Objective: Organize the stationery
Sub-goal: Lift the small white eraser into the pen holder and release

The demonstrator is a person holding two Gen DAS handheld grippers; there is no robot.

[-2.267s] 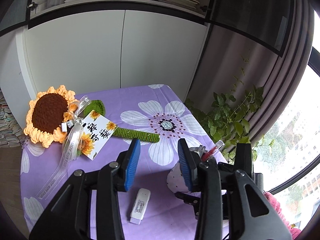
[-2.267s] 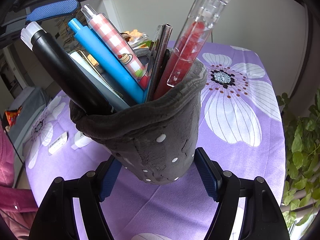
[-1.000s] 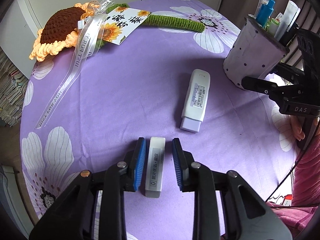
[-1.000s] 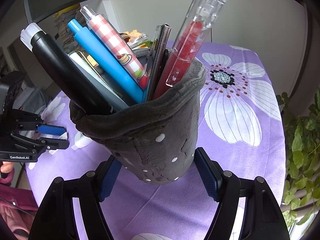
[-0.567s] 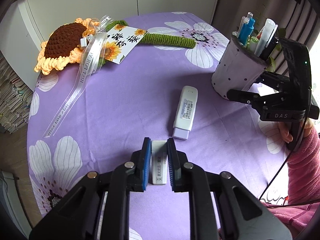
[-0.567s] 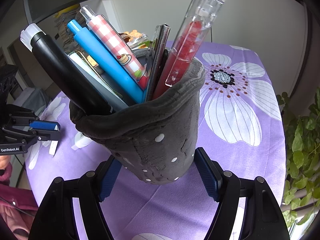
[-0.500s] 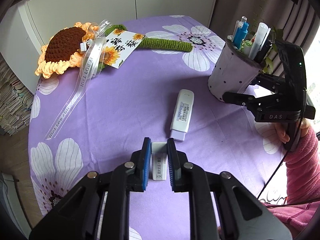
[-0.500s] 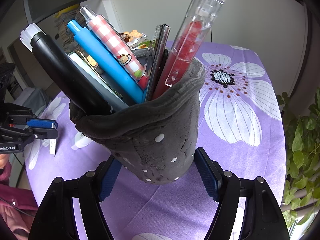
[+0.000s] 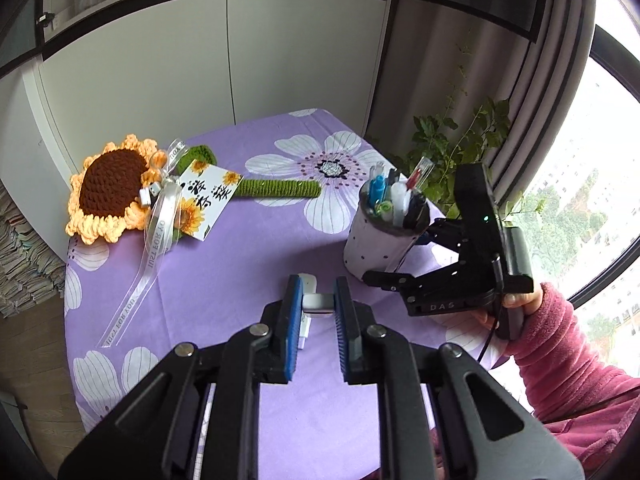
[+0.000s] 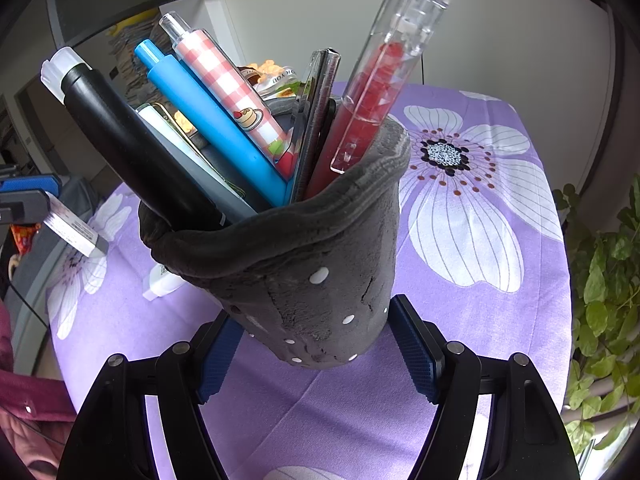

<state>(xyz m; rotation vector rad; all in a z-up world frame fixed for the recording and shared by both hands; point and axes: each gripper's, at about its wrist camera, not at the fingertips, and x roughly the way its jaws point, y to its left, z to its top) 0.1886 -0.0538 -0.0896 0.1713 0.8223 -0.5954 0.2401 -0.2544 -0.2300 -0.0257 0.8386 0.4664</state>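
Left gripper (image 9: pixel 316 312) is clamped on the eraser (image 9: pixel 318 303), held in the air above the table's (image 9: pixel 248 264) middle, tip poking out past the pads. White stick (image 9: pixel 306 322) lies on the cloth right under it. Right gripper (image 10: pixel 316 344) grips the pen pouch (image 10: pixel 304 280) near the table's right edge, plant (image 9: pixel 460 152) just beyond. Sunflower (image 9: pixel 108 196) sits at the far left corner. Bare cloth between pouch and sunflower.
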